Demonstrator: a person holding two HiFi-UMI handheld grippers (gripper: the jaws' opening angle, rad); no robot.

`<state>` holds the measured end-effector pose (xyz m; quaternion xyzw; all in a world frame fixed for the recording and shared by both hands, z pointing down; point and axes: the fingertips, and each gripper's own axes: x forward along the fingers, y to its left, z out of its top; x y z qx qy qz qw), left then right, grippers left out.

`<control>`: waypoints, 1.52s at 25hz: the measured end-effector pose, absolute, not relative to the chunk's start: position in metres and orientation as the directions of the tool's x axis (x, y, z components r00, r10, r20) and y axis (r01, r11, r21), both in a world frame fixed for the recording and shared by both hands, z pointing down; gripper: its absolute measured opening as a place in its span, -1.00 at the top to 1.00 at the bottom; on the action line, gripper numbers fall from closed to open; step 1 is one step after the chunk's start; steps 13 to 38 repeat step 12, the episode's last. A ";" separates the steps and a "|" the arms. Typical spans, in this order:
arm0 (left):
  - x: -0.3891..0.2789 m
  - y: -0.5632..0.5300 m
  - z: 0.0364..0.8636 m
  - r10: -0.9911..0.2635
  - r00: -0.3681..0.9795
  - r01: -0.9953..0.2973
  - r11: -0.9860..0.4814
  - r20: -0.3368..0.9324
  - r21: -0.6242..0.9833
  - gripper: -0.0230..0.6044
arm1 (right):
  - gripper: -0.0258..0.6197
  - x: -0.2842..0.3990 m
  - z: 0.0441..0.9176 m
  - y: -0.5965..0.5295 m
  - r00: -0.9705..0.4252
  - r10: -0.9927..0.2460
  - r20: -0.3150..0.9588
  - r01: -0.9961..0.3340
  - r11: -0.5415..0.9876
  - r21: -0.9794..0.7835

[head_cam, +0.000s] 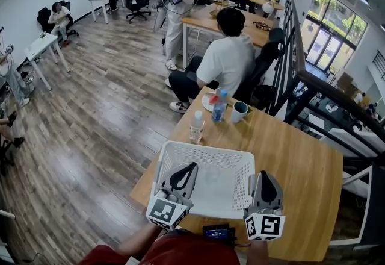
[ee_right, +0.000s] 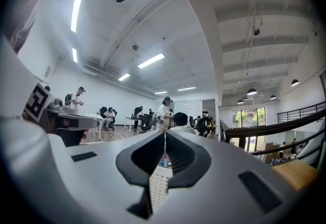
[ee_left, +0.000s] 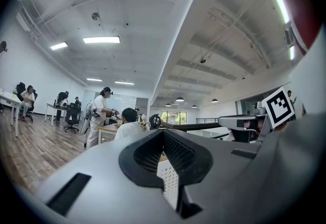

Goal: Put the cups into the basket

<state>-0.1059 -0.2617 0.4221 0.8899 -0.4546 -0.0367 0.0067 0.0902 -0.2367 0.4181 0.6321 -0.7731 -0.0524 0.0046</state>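
A white perforated basket (head_cam: 236, 162) stands on the wooden table (head_cam: 295, 167) near its front edge. A dark green cup (head_cam: 239, 111) stands at the table's far edge, well beyond the basket. My left gripper (head_cam: 191, 165) hovers over the basket's near left corner, shut and holding nothing. My right gripper (head_cam: 263, 174) is at the basket's near right corner, also shut and holding nothing. In the left gripper view the jaws (ee_left: 163, 132) meet at the tips, with basket mesh (ee_left: 170, 179) showing below them. The right gripper view shows the same: the right gripper (ee_right: 165, 134) shut, basket mesh (ee_right: 157, 185) beneath.
Two water bottles (head_cam: 197, 126) (head_cam: 219, 105) and a white plate (head_cam: 209, 102) stand at the table's far end near the cup. A person (head_cam: 228, 59) sits just behind that edge. A dark device (head_cam: 216, 232) lies at the near edge. A black railing (head_cam: 313, 95) runs along the right.
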 end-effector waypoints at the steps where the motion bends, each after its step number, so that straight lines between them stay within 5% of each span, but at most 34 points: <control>1: -0.106 -0.262 0.422 -0.809 0.584 -0.808 -0.587 -0.060 0.045 0.90 | 0.88 0.090 0.418 -0.237 -0.201 -0.978 -0.058 -0.977 0.195 0.087; 38: -0.109 -0.264 0.423 -0.813 0.578 -0.813 -0.582 -0.073 0.039 0.90 | 0.88 0.089 0.416 -0.237 -0.196 -0.979 -0.053 -0.978 0.191 0.089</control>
